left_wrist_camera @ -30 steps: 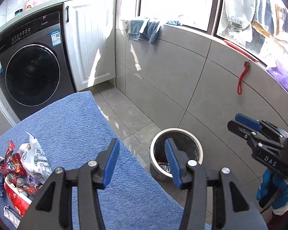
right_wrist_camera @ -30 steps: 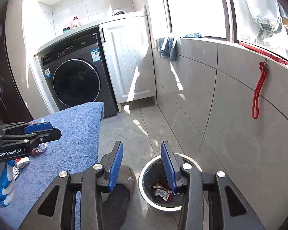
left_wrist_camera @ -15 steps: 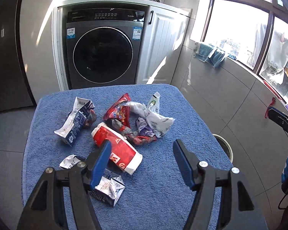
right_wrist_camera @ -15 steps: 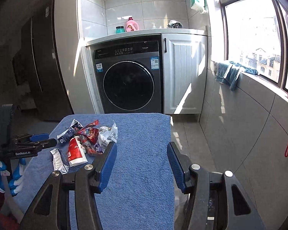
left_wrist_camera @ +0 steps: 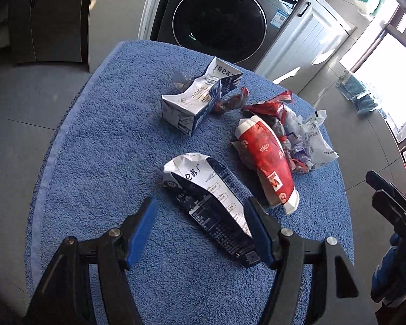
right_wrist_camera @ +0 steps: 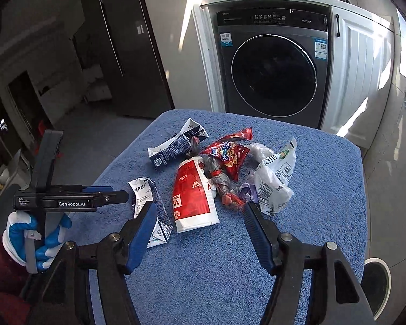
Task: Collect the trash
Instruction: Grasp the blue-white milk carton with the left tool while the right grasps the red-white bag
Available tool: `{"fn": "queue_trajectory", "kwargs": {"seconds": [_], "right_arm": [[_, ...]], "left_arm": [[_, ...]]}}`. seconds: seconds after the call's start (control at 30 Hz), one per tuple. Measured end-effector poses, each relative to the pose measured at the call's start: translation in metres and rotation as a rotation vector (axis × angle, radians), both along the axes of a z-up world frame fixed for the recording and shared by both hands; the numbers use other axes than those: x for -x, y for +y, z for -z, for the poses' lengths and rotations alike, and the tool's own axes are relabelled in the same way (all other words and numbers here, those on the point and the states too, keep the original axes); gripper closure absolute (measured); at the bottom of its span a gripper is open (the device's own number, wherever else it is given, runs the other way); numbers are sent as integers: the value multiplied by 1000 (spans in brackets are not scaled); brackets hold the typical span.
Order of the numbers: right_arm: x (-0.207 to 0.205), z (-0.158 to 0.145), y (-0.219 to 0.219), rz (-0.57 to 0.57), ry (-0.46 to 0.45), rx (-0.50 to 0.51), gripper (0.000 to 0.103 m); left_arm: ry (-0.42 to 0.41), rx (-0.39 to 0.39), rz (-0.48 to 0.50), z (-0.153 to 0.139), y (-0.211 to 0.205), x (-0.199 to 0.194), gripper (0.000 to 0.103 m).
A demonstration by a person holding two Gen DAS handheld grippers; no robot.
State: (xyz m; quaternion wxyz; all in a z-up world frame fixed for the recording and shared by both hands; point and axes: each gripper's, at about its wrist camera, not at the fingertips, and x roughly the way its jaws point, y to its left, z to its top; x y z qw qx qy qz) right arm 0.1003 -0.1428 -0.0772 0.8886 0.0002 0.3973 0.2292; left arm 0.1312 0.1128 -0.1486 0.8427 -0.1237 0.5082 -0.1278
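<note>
"GenRobot.AI", "Data Acquisition System" on left gripper [right_wrist_camera: 105, 197]; "M" logo on red pouch [right_wrist_camera: 195, 197].

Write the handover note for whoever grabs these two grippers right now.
Left gripper: open, empty, straddling the flattened milk carton nearest you.
Right gripper: open, empty, above the red and white bag.
All on the blue towel: second milk carton, red snack wrapper, white plastic bag and small scraps.
Bin: on the floor, right of the table.
Left to do: every piece on the towel.
</note>
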Motion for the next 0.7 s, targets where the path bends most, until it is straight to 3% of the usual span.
{"fn": "queue_trajectory", "kwargs": {"seconds": [0.23,0.3,0.53,0.7], "right_arm": [[-37,44,35,-123,85,24,31],[-46,55,40,-139,105,28,31],[-71,80,46,-156,160,13,30],[-80,92,55,-174,179,32,29]], "left_arm": [[121,-3,-27,25,-10,-20,40],[139,-11,-34,31,-12,-21,49],[118,-14,-51,31,-10,-21,61],[104,27,-67,31,0,-14,67]]}}
